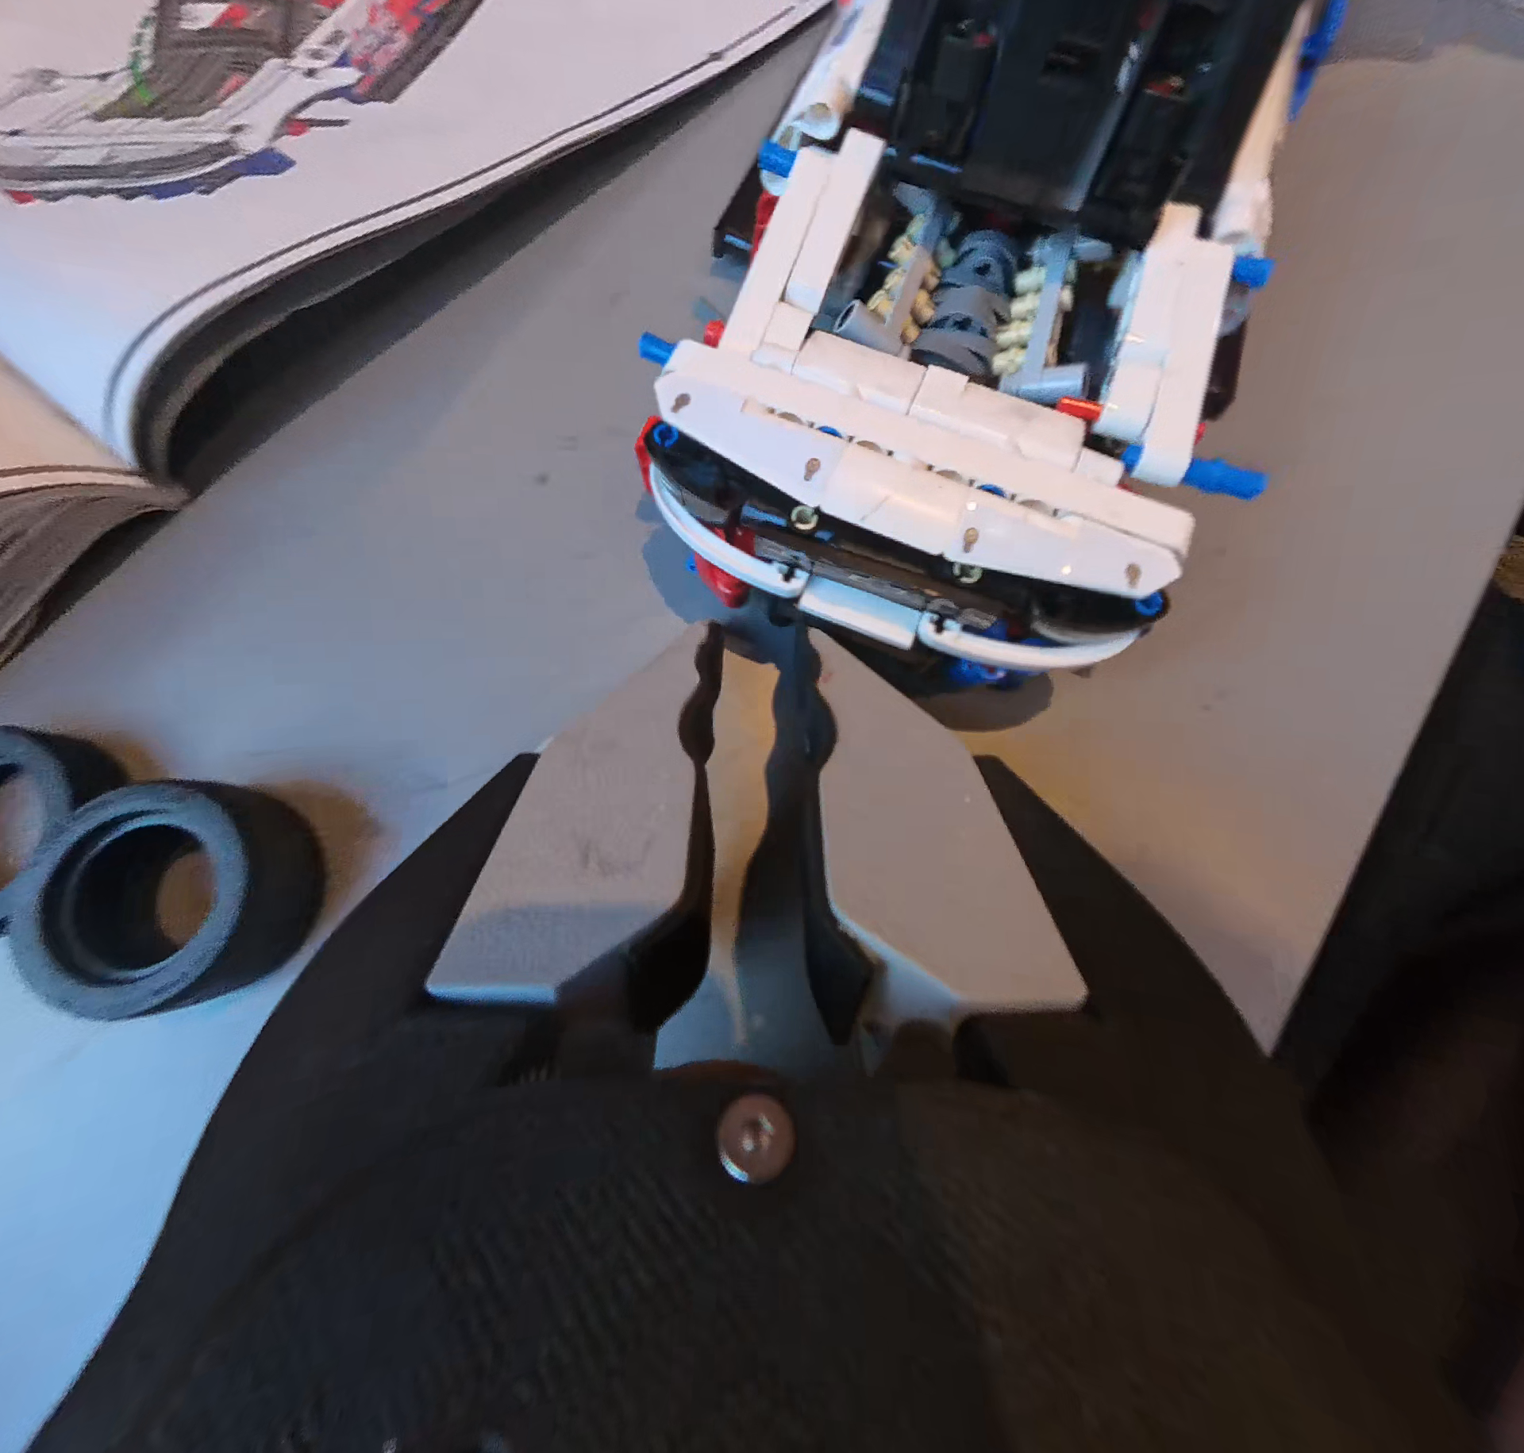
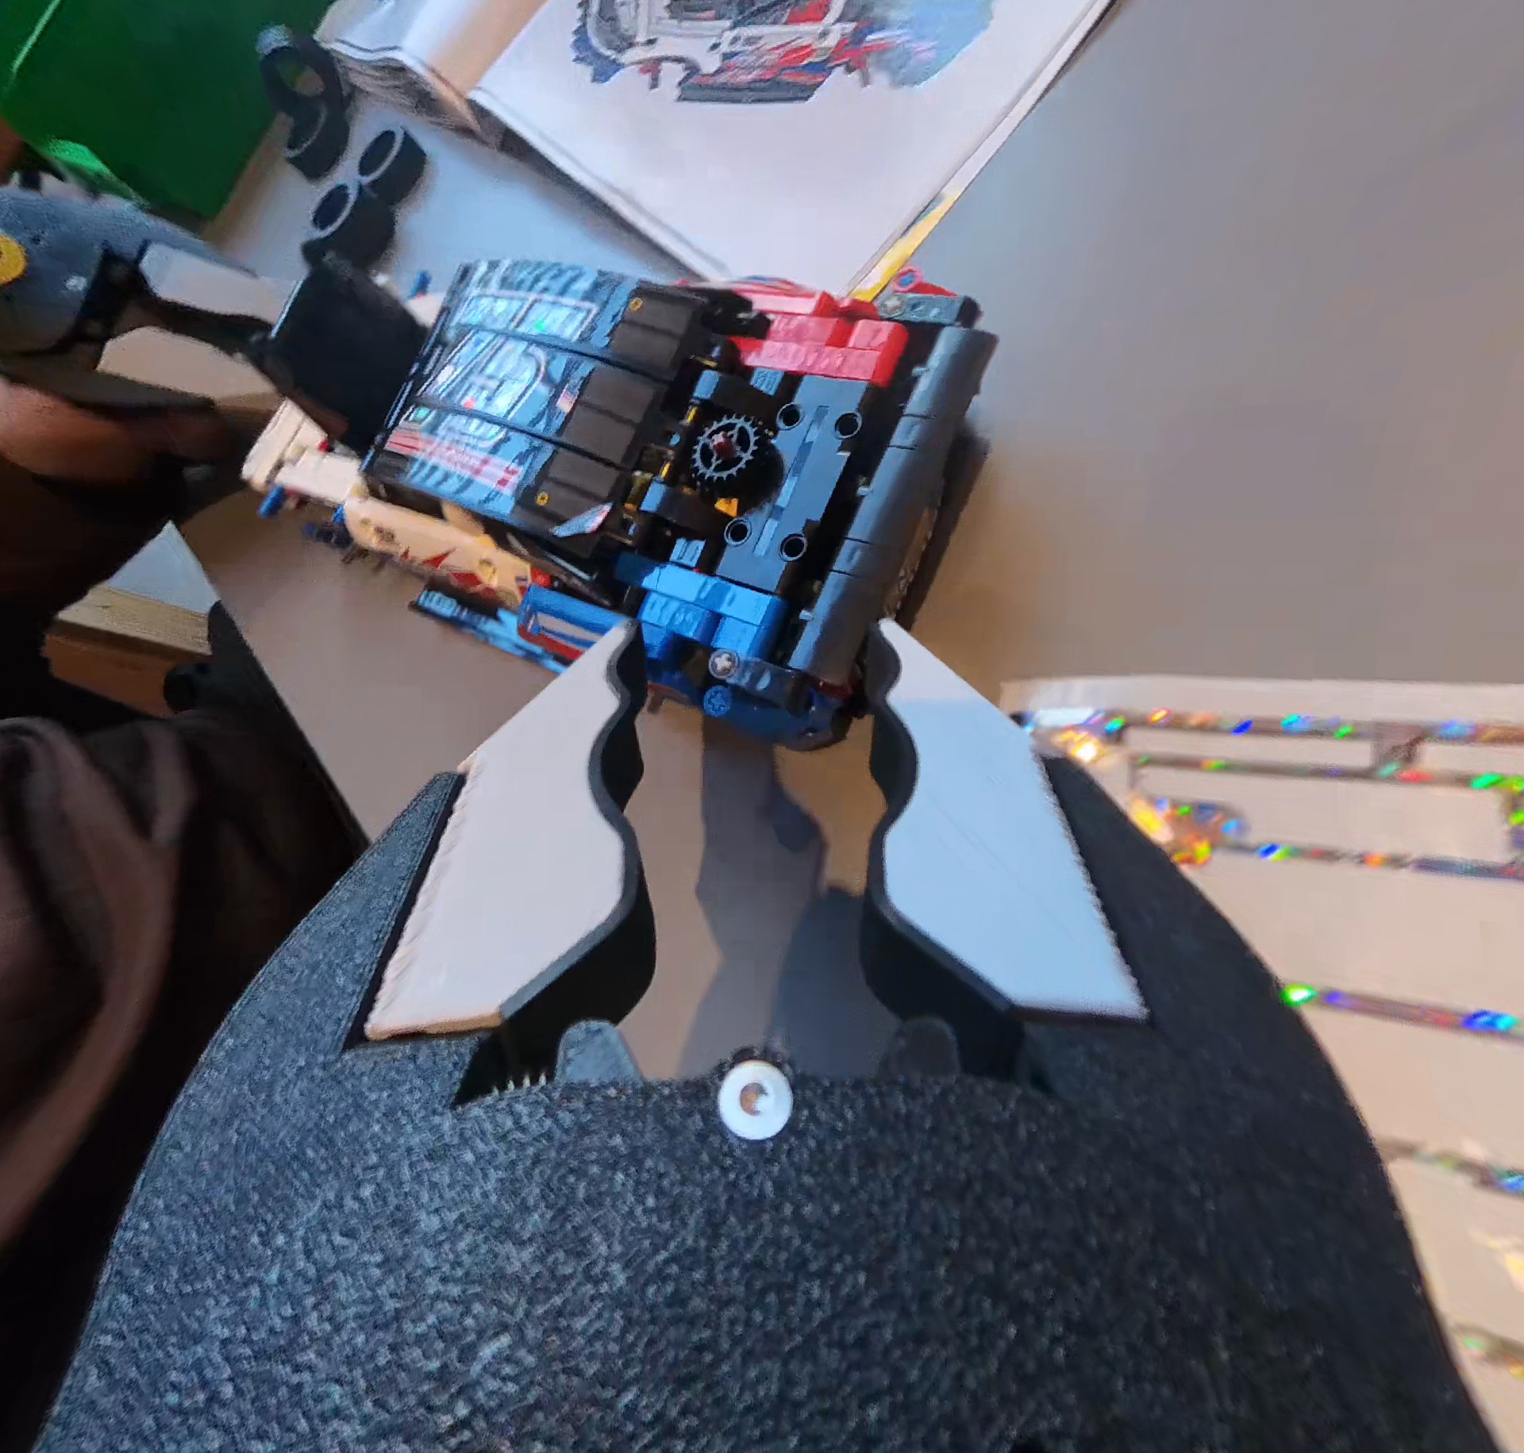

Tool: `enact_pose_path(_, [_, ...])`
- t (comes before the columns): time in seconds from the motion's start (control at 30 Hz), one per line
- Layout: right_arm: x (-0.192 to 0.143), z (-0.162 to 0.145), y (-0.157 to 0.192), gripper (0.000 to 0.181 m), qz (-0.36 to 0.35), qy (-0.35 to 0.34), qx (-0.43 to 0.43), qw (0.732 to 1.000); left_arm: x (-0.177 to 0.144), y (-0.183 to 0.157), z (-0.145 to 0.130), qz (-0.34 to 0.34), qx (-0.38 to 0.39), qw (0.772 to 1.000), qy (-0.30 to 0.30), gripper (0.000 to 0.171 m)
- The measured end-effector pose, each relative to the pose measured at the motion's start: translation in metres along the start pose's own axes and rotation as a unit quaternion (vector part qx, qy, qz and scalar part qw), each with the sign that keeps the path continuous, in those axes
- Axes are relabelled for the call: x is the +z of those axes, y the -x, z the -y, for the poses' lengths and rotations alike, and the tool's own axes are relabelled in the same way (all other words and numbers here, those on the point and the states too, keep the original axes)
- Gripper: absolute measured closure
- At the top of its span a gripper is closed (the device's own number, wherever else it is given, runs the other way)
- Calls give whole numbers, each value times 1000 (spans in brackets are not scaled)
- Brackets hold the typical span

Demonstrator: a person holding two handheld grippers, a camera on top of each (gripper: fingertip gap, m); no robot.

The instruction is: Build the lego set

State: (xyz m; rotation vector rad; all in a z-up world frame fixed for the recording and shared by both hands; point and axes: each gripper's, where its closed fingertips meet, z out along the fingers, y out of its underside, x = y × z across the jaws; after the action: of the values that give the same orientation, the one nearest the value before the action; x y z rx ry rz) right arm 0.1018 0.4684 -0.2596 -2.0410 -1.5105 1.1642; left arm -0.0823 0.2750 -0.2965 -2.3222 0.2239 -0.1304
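The left tool (image 1: 754, 638) has its fingers nearly together, holding nothing, tips just short of the white end of the lego car (image 1: 948, 391). The right tool (image 2: 754, 647) is spread apart around the car's other end — it lies on the grey worktop (image 1: 511, 556) beside the instruction booklet (image 1: 396, 119) and loose black tyres (image 1: 140, 902).

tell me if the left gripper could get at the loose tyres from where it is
Probably yes. The left gripper sits at the car's white end with its jaws nearly closed and empty. The tyres lie on bare table off to its left with nothing between; the jaws would need opening.
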Motion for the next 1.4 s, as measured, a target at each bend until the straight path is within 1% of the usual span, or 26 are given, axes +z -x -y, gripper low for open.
enact_pose_path(0.07, [-3, -11, 14, 133, 2, -7, 6, 1000, -4, 13, 0, 10, -4, 1000, -7, 155])
enact_pose_path(0.13, [-6, -21, 28, 128, 12, -19, 12, 1000, -8, 22, 0, 10, -19, 1000, -19, 149])
enact_pose_path(0.17, [-7, -26, 34, 131, 17, -20, 13, 1000, -11, 25, 0, 6, -27, 999, -25, 147])
enact_pose_path(0.2, [-9, -32, 38, 138, 16, -15, 15, 1000, -14, 27, 0, 0, -31, 999, -31, 144])
enact_pose_path(0.3, [-20, -40, 40, 140, -17, -21, 9, 1000, -25, 25, -1, -21, -20, 998, -50, 126])
enact_pose_path(0.4, [-36, -31, 56, 141, -59, -56, -50, 995, -37, 15, -3, -48, 27, 996, -70, 122])
enact_pose_path(0.5, [-38, -19, 93, 141, -76, -89, -149, 982, -48, -2, -3, -83, 93, 987, -97, 122])
enact_pose_path(0.57, [-26, -13, 130, 140, -61, -99, -213, 970, -53, -6, -3, -83, 149, 979, -111, 122])
enact_pose_path(0.67, [16, -10, 187, 139, -28, -71, -289, 954, -57, -14, -1, -84, 234, 960, -126, 122])
enact_pose_path(0.73, [52, -7, 208, 139, -42, -38, -334, 941, -58, -16, 4, -80, 272, 949, -137, 122])
enact_pose_path(0.8, [83, 0, 222, 140, -56, -22, -379, 923, -56, -21, 10, -97, 302, 937, -145, 117])
enact_pose_path(0.87, [106, 8, 225, 139, -68, -5, -404, 912, -54, -21, 18, -115, 322, 927, -152, 115])
enact_pose_path(0.93, [122, 13, 221, 136, -66, 14, -405, 912, -54, -21, 28, -149, 322, 921, -163, 115])
enact_pose_path(0.97, [128, 14, 219, 136, -64, 23, -401, 913, -54, -20, 33, -170, 315, 919, -165, 116])
enact_pose_path(1.03, [135, 16, 210, 137, -84, 35, -406, 909, -49, -13, 38, -202, 299, 921, -148, 116])
enact_pose_path(1.07, [136, 18, 205, 144, -104, 32, -419, 901, -46, -8, 40, -205, 300, 921, -139, 115])
enact_pose_path(1.1, [136, 20, 201, 151, -125, 29, -438, 890, -43, -5, 43, -209, 306, 918, -139, 116])
enact_pose_path(1.17, [135, 21, 200, 160, -165, 18, -474, 864, -39, -1, 48, -209, 324, 912, -142, 119])
enact_pose_path(1.2, [136, 20, 202, 164, -176, 12, -474, 863, -37, 1, 49, -210, 329, 910, -139, 119])
enact_pose_path(1.27, [140, 12, 210, 164, -162, -4, -430, 888, -34, 1, 49, -224, 344, 903, -123, 118])
enact_pose_path(1.3, [139, 11, 210, 164, -161, -11, -414, 896, -33, 2, 48, -228, 360, 897, -116, 118])
enact_pose_path(1.33, [137, 12, 207, 164, -174, -19, -413, 894, -33, 2, 47, -231, 383, 887, -113, 118])
enact_pose_path(1.4, [134, 15, 202, 162, -188, -23, -439, 878, -31, 1, 43, -234, 435, 863, -108, 121])
